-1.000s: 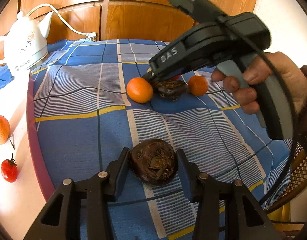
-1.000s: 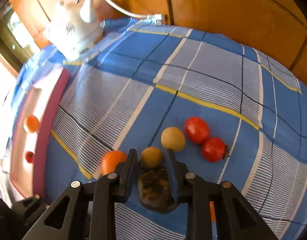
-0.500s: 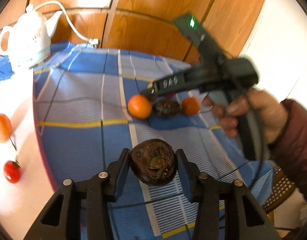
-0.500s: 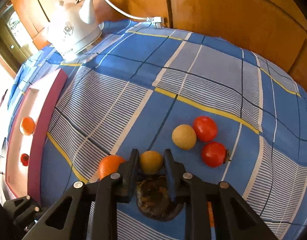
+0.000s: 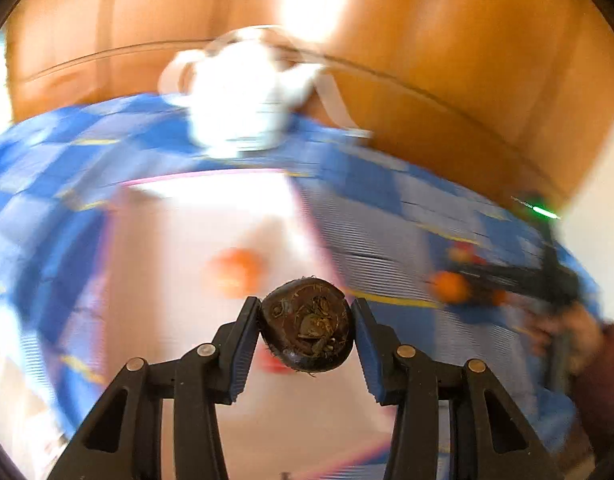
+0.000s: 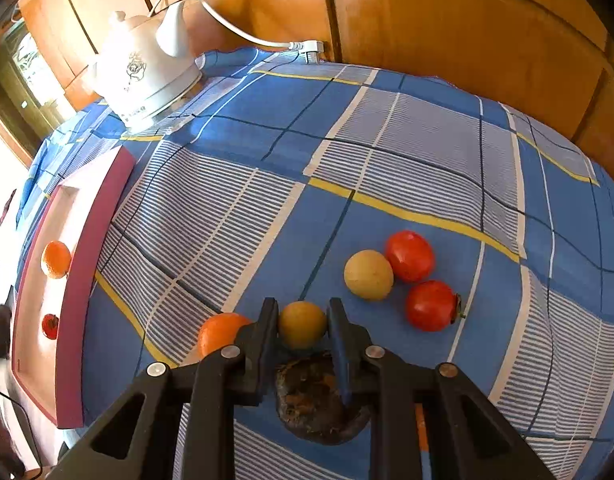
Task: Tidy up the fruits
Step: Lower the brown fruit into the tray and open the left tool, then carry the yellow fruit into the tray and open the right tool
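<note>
My left gripper [image 5: 307, 322] is shut on a dark brown, rough-skinned fruit [image 5: 307, 332] and holds it in the air above a white tray with a pink rim [image 5: 211, 174]; this view is blurred. On the tray lie an orange [image 5: 235, 272] and a small red fruit [image 5: 271, 362], partly hidden by the held fruit. My right gripper [image 6: 302, 320] points down at the blue checked cloth, shut on a small yellow-brown fruit [image 6: 302, 326]. Beneath its fingers lies another dark brown fruit [image 6: 315, 400], with an orange [image 6: 219, 334] to the left.
To the right lie a second yellow-brown fruit [image 6: 368, 275] and two red fruits [image 6: 410, 256] [image 6: 433, 306]. The tray [image 6: 95, 248] lies at the cloth's left edge. A white kettle [image 6: 143, 76] with its cord stands at the back, against a wooden wall.
My left gripper has swung left and up with the dark fruit, from over the cloth to over the tray. My right gripper's jaws have closed onto the yellow-brown fruit; that hand has stayed in place.
</note>
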`<state>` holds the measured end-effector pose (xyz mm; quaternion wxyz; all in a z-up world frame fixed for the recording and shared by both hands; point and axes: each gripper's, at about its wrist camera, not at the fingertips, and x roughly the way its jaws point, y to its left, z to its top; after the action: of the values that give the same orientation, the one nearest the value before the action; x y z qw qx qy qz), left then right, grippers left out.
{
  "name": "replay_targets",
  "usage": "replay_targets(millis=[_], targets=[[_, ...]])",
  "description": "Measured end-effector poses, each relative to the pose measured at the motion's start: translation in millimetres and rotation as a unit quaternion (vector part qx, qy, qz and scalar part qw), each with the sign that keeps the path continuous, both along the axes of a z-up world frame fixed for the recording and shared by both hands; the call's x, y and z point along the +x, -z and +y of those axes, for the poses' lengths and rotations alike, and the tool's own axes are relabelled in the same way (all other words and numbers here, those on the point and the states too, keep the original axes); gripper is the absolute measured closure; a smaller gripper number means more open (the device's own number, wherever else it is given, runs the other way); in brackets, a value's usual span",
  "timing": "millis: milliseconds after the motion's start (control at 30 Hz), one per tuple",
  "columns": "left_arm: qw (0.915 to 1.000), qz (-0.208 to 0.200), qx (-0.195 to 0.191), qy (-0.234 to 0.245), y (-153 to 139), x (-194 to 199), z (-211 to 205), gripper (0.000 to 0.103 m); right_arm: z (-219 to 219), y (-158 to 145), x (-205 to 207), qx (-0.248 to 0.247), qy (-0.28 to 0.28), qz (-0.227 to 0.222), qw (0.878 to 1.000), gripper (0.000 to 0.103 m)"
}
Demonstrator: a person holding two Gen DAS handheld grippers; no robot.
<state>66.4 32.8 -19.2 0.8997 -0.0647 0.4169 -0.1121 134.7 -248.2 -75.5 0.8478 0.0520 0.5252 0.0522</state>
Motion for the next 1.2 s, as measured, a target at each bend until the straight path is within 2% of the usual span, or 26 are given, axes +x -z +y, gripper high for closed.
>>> replay_targets(millis=[67,133,267,500,700,1200], targets=[[0.9986,0.015,0.028,-0.043,10.7,14.0,24.1,0.056,1.6,-3.7,-3.2,-0.001,0.0,-0.01,1.0,0.078],[0.9965,0.024,0.036,-0.072,19.0,21.3,39.0,0.057,3.5,-9.6,-7.6,-0.001,0.0,-0.024,1.0,0.078],[0.9946,0.017,0.042,-0.093,24.9,21.4,49.0,0.055,11.2,-27.2,-18.7,-0.005,-0.004,-0.055,0.998,0.078],[0.9935,0.01,0.041,-0.105,19.5,7.0,43.2,0.053,32.9,-47.9,-31.8,-0.015,-0.018,-0.081,0.996,0.078],[0.993,0.002,0.029,-0.115,9.3,-3.4,48.4,0.052,63.5,-58.2,-45.3,-0.002,-0.046,-0.096,0.994,0.078],[0.992,-0.015,0.034,-0.12,-5.7,-23.3,50.0,0.044,160.9,-53.0,-76.5,0.059,-0.165,-0.087,0.981,0.078]])
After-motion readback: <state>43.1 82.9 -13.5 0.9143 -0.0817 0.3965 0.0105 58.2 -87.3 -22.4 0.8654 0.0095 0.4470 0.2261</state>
